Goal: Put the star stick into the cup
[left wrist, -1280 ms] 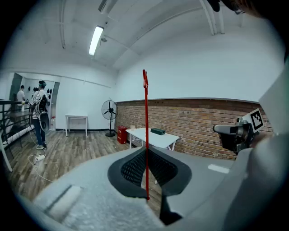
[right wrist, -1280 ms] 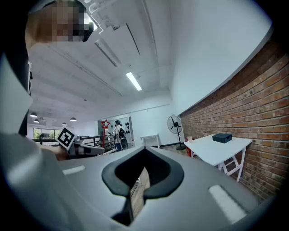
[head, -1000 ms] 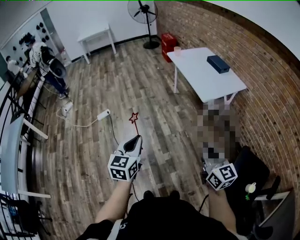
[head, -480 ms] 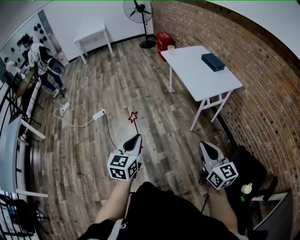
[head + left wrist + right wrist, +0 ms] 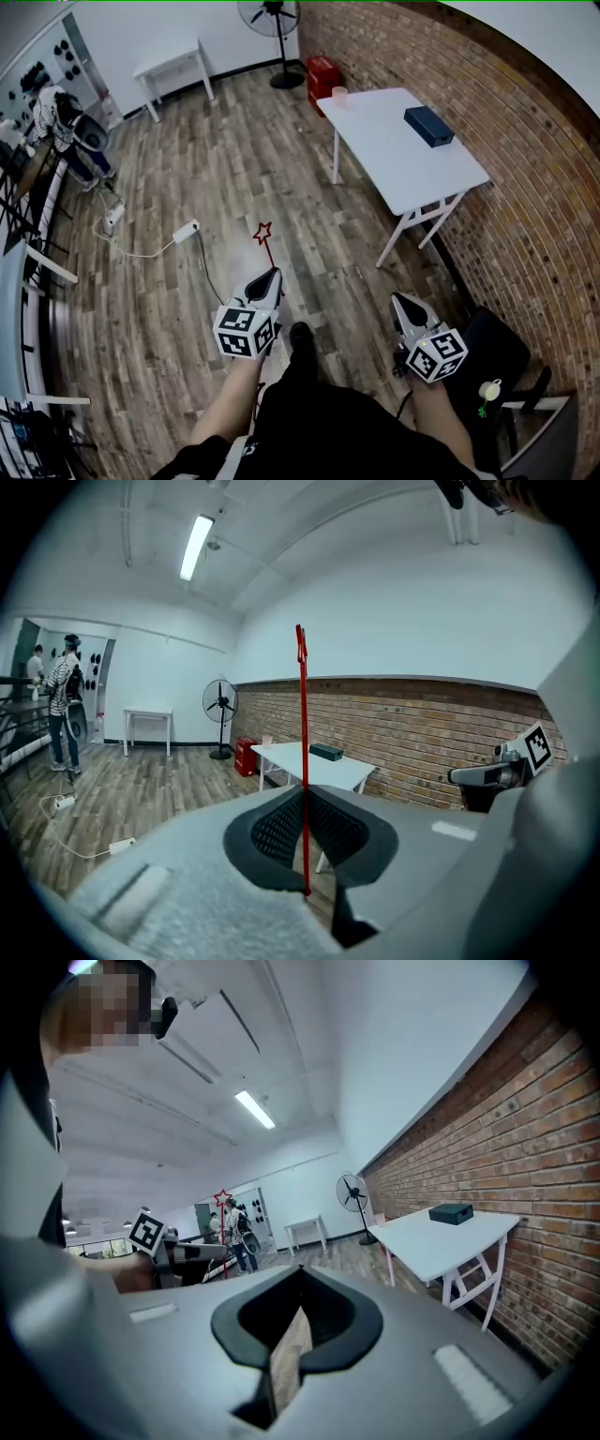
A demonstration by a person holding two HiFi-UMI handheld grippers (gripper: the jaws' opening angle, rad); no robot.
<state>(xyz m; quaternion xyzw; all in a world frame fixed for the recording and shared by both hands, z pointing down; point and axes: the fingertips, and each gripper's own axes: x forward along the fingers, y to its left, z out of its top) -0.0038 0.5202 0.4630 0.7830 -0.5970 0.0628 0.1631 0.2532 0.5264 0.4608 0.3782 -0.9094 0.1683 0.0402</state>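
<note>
Wooden floor [image 5: 187, 169] lies under me, with a brick wall [image 5: 525, 187] on the right. My left gripper [image 5: 270, 277] is clenched on the star stick [image 5: 304, 761], which stands upright. My right gripper [image 5: 397, 301] is closed on nothing. Far away, the cup [image 5: 338, 94] stands on the table's [image 5: 394, 150] far corner, well apart from the stick.

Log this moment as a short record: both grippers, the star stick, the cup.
left gripper: shut on the star stick, gripped at its lower end
right gripper: jaws together, nothing between them
cup: stands at the far corner of the white table
dark box: on the same table
task state: star stick not yet in the cup
</note>
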